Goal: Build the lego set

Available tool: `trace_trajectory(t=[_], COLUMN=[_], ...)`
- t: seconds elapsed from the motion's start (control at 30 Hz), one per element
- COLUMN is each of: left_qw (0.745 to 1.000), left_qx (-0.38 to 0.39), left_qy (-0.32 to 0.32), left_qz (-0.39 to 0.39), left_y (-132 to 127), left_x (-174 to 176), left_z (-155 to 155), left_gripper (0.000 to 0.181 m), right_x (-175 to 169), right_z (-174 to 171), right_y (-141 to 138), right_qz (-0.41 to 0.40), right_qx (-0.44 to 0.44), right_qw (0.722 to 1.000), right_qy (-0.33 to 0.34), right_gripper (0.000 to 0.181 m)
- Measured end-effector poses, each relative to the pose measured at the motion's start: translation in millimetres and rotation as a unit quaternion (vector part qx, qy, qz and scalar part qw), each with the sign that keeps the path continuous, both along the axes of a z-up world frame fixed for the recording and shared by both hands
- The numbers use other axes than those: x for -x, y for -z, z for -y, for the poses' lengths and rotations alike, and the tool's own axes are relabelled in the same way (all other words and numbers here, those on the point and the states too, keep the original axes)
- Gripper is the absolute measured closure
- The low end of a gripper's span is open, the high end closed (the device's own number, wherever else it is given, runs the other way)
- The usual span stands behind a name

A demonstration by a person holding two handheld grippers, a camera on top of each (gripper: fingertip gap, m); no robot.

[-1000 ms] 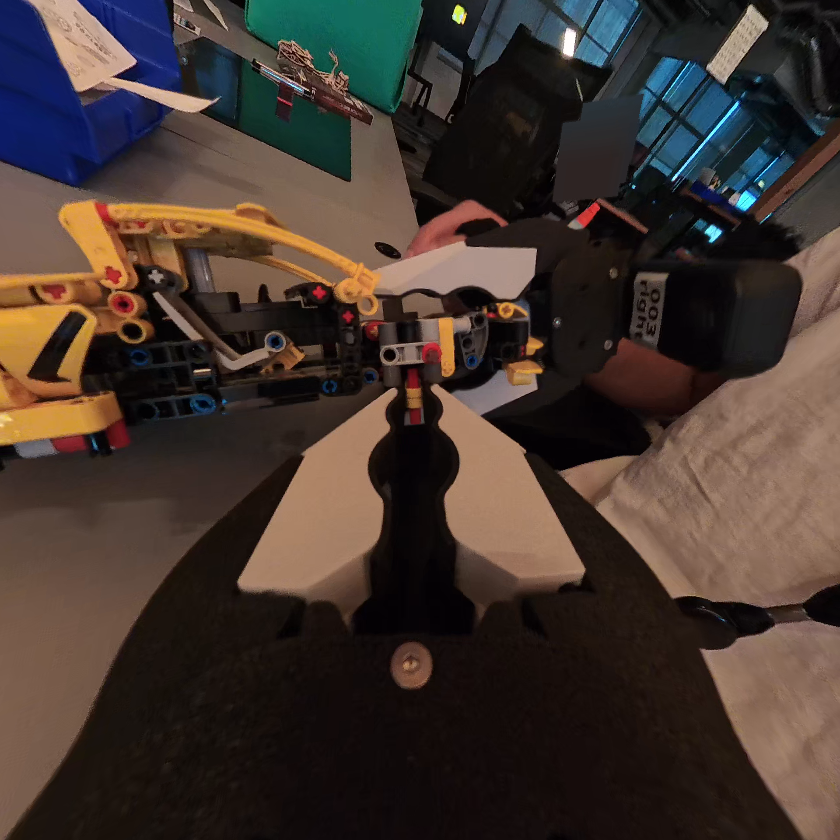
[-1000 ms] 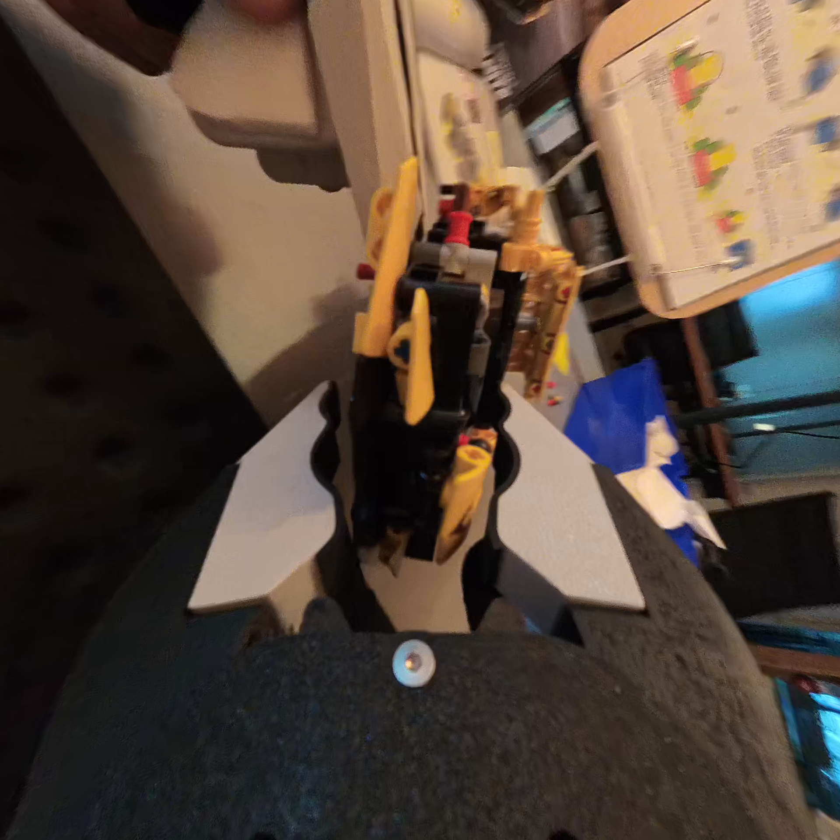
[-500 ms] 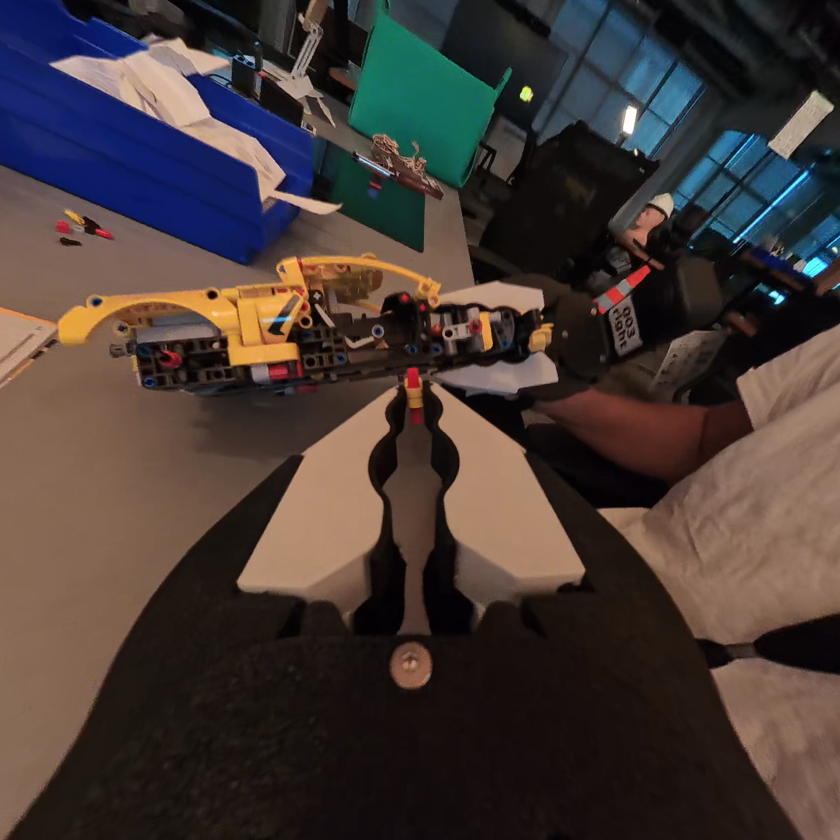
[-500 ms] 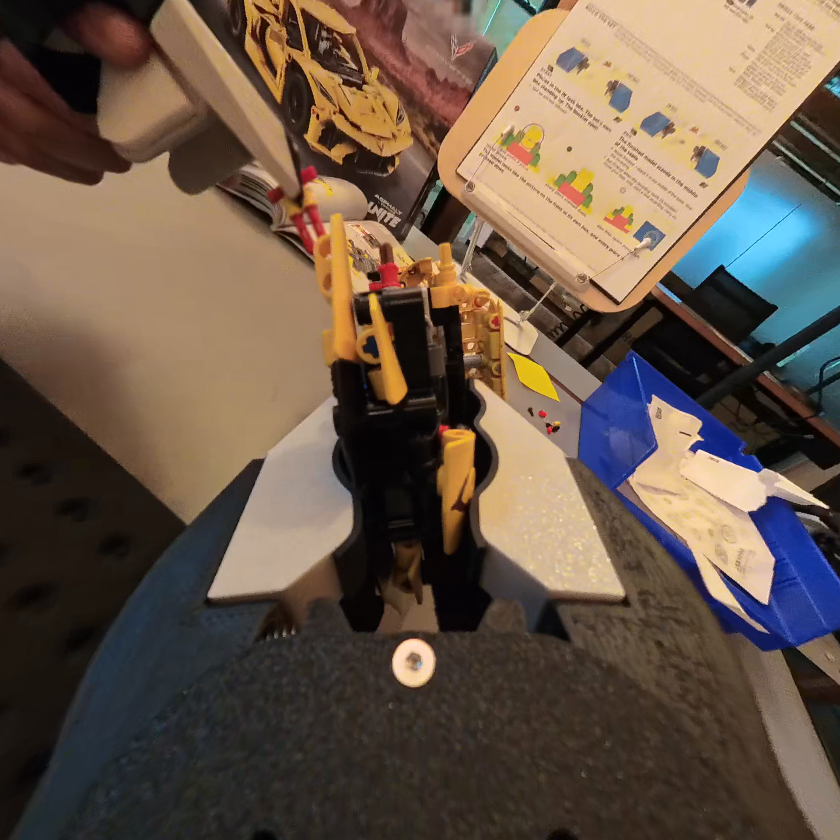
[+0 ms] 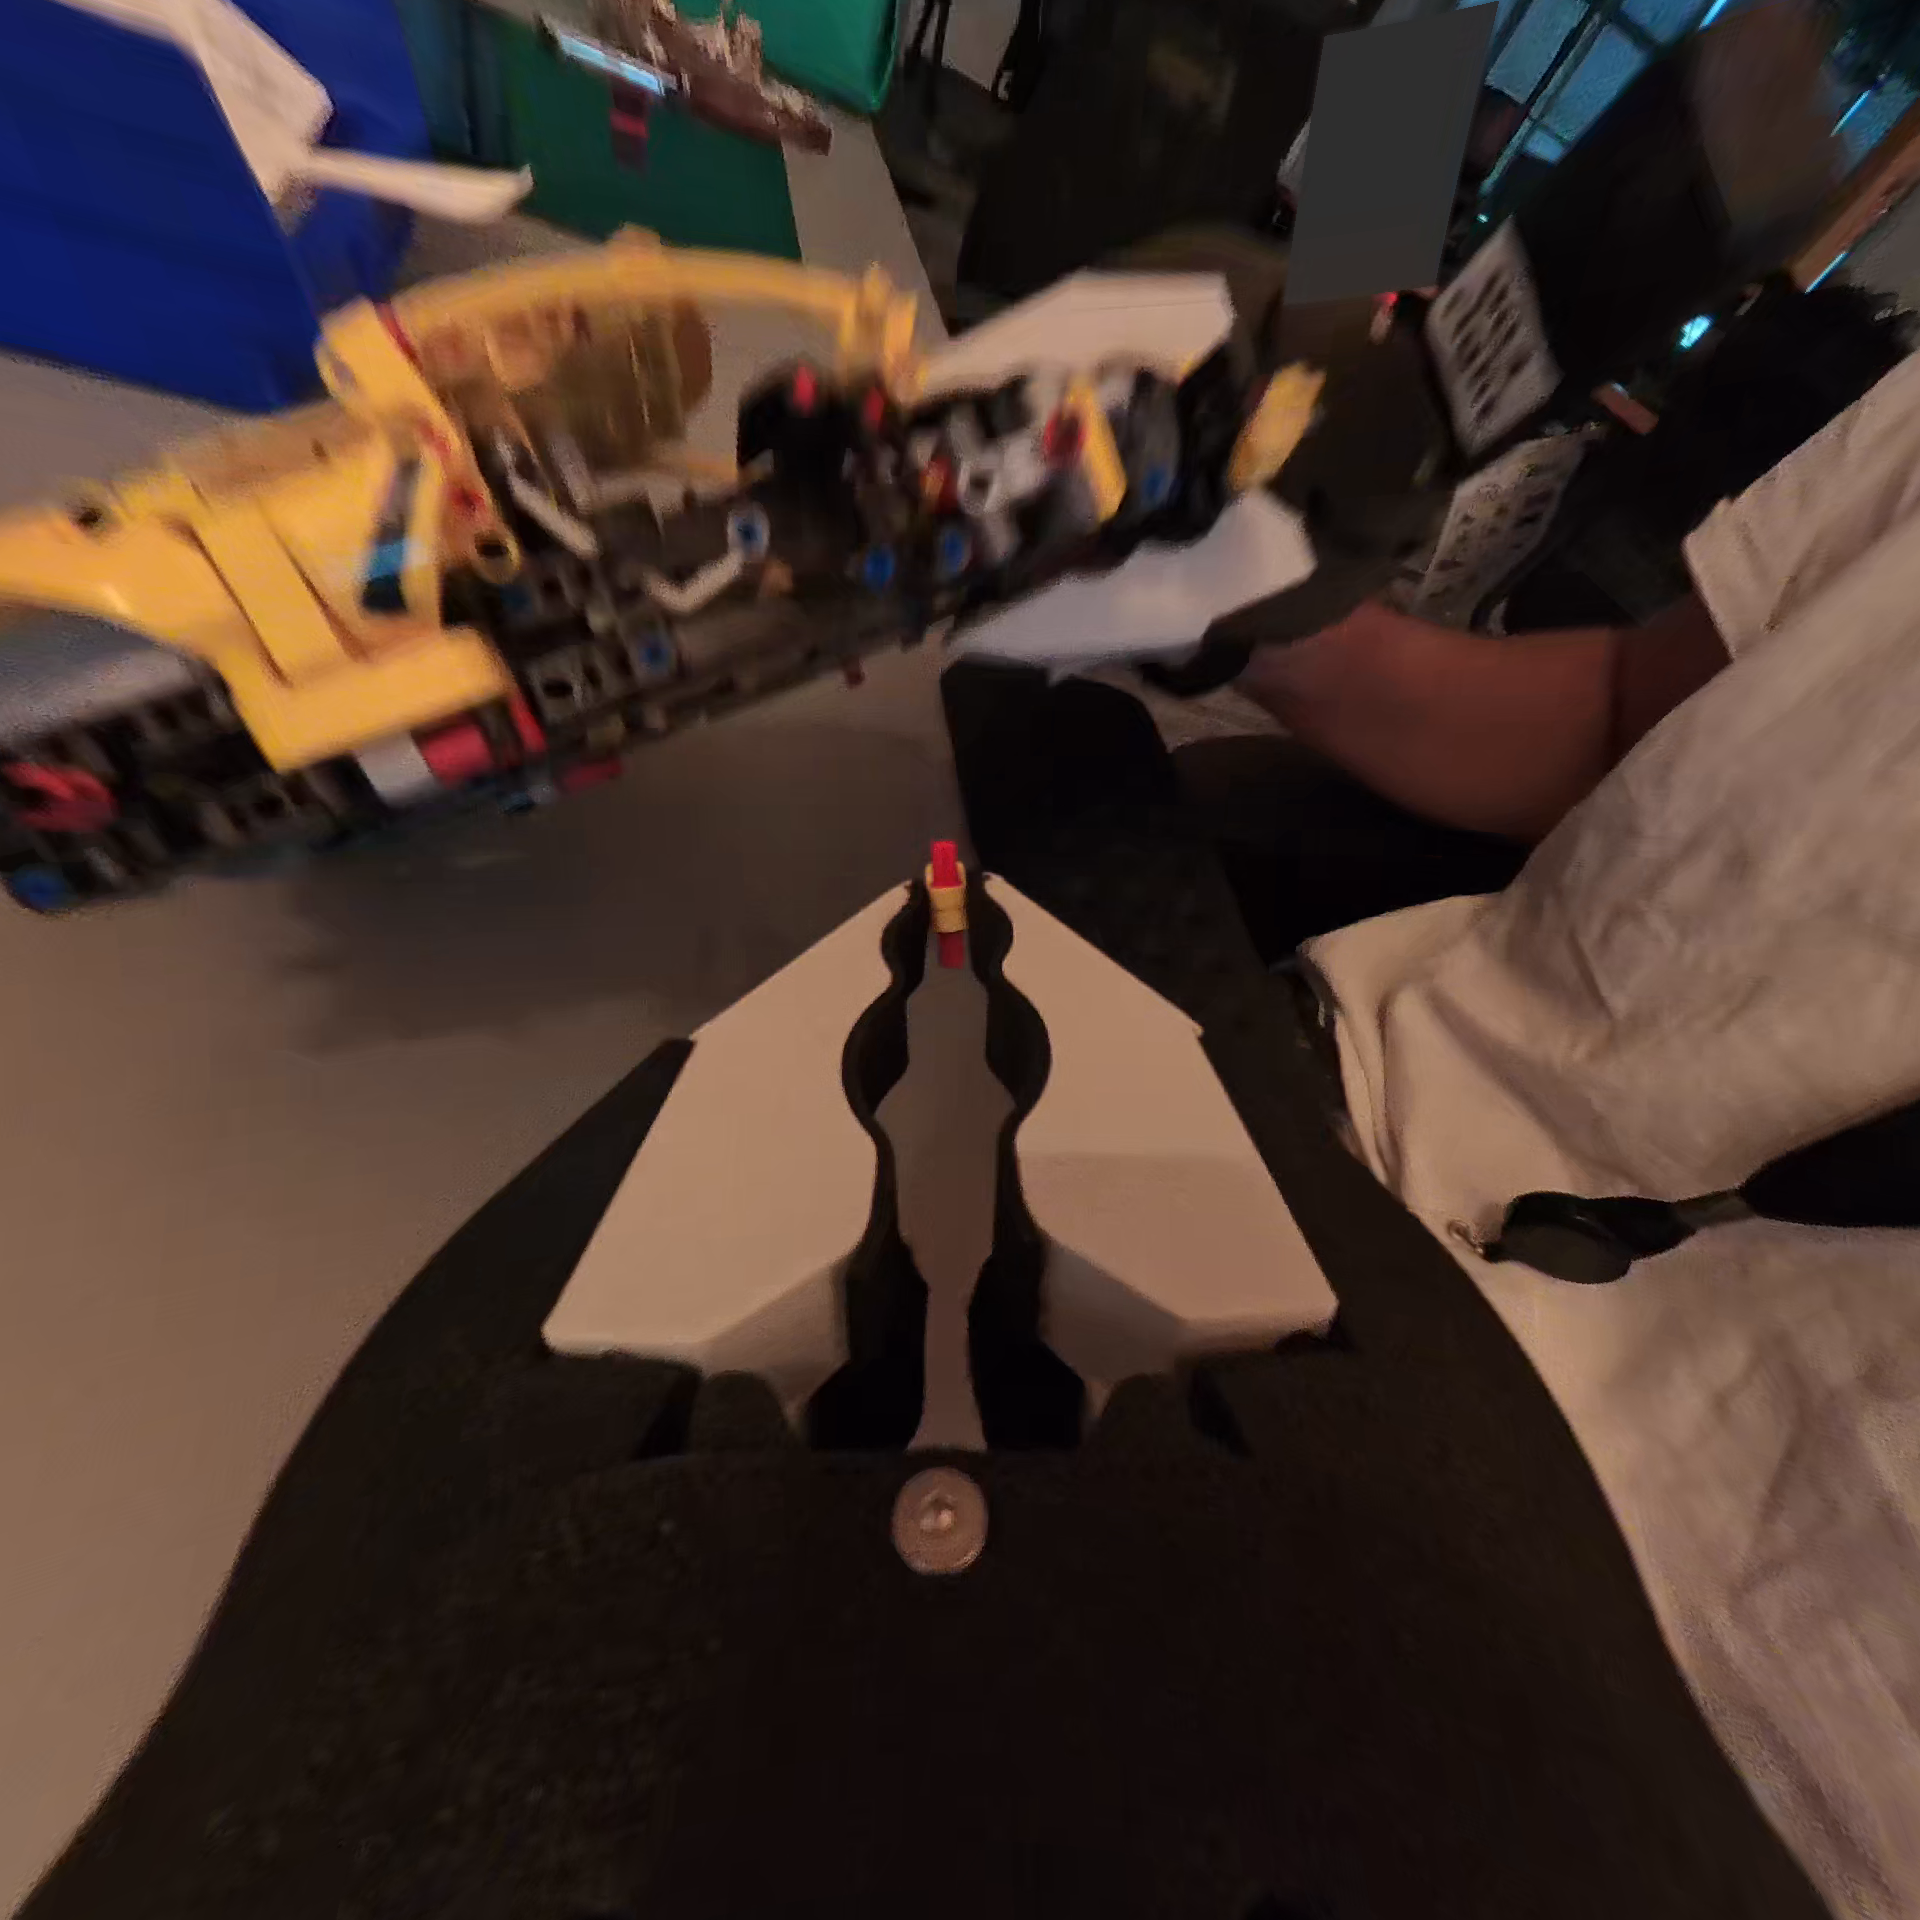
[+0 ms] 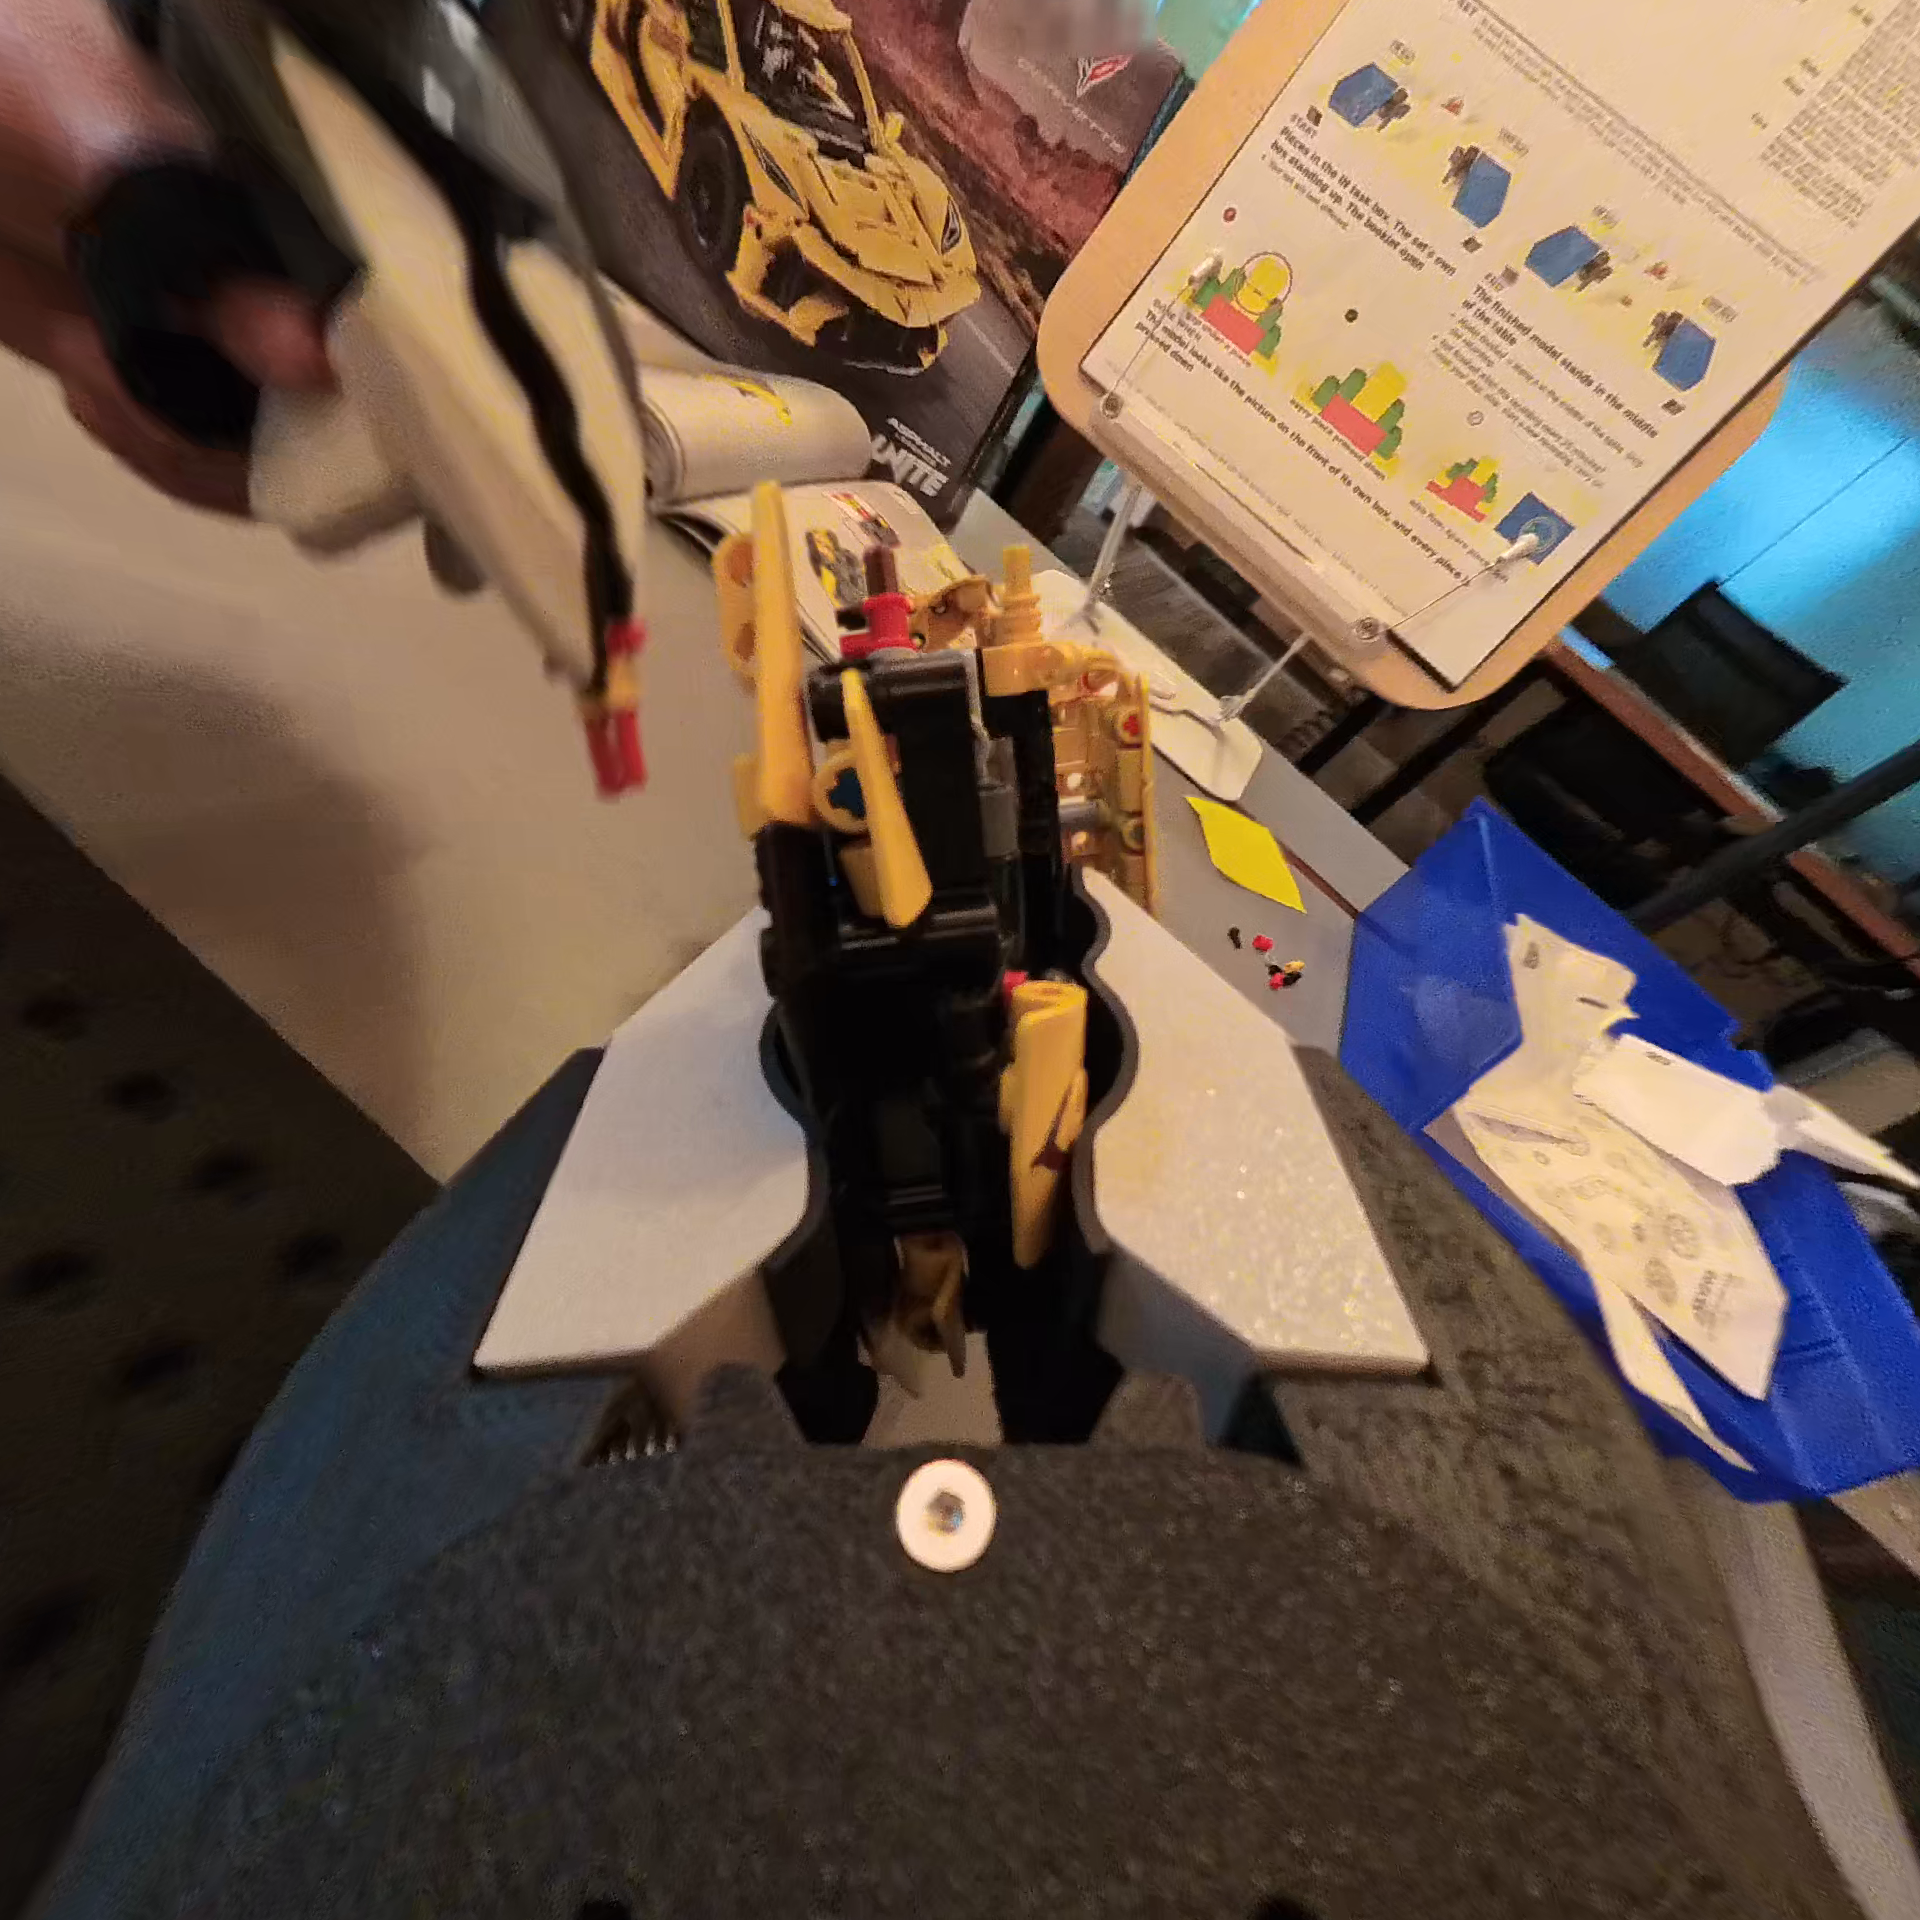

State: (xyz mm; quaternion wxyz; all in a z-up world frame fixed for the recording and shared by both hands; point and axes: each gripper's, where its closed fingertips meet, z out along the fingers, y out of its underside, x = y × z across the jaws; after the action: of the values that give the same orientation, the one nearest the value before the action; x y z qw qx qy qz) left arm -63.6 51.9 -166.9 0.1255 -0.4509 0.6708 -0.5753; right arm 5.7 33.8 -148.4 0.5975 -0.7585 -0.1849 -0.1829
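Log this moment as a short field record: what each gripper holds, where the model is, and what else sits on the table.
left gripper: shut on a small red and yellow pin at its fingertips
right gripper: shut on the yellow and black lego model
model position: held off the grey table, apart from the pin
loose pieces: a few small ones on the table
blue bin: holds crumpled paper
instruction sheet: propped on a stand
image quality: model blurred in the left wrist view
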Motion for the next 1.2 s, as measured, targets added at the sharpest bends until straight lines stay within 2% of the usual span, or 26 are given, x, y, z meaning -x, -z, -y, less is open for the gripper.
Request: trace_trajectory(t=[0.07,0.13,0.2,0.3,0.47,0.6,0.7,0.83,0.97,1.03,1.1,1.2], left_qw=[1.0,0.997,0.996,0.997,0.997,0.998,0.999,1.0,0.999,1.0,1.0,1.0], left_qx=[0.018,0.045,0.051,0.044,0.023,0.004,-0.013,-0.012,-0.018,-0.018,-0.014,-0.016], left_qy=[-0.006,-0.036,-0.063,-0.06,-0.069,-0.05,-0.031,-0.022,-0.023,-0.021,-0.019,-0.016], left_qz=[-0.025,-0.043,-0.035,-0.022,0.018,0.026,0.026,0.017,0.016,0.014,0.01,0.008], left_y=[22.4,33.5,32.5,28.2,15.6,11.4,14.8,19.5,21.6,23.1,24.5,25.6], left_x=[-7.3,-24.2,-42.4,-54.2,-58.9,-64.1,-64.1,-65.3,-66.8,-66.6,-66.6,-65.6], left_z=[7.3,9.8,10.1,25.4,46.5,63.0,74.7,80.5,80.1,80.9,82.3,83.9], left_gripper=[0.174,0.175,0.175,0.174,0.175,0.174,0.174,0.174,0.174,0.174,0.174,0.174], right_x=[0.9,5.2,13.1,15.4,-10.2,-19.9,-22.9,-25.3,-31.3,-32.3,-40.1,-46.8], right_z=[1.9,5.2,10.0,20.0,41.3,55.8,61.6,67.0,72.9,72.4,69.5,66.2], right_y=[-7.4,-13.8,-18.8,-9.9,18.7,36.5,38.4,41.6,36.0,32.4,29.5,32.6], right_qz=[-0.03,-0.056,-0.08,-0.099,-0.16,-0.148,-0.118,-0.164,-0.176,-0.199,-0.239,-0.275], right_qx=[0.007,0.013,0.008,0.011,0.036,0.064,0.066,0.075,0.073,0.082,0.091,0.129], right_qw=[0.999,0.998,0.995,0.992,0.986,0.987,0.991,0.984,0.981,0.976,0.965,0.948], right_qy=[-0.012,-0.029,-0.053,-0.075,-0.038,-0.014,-0.008,0.0,0.023,0.035,0.062,0.092], right_gripper=[0.137,0.137,0.136,0.136,0.134,0.138,0.14,0.139,0.125,0.133,0.15,0.15])
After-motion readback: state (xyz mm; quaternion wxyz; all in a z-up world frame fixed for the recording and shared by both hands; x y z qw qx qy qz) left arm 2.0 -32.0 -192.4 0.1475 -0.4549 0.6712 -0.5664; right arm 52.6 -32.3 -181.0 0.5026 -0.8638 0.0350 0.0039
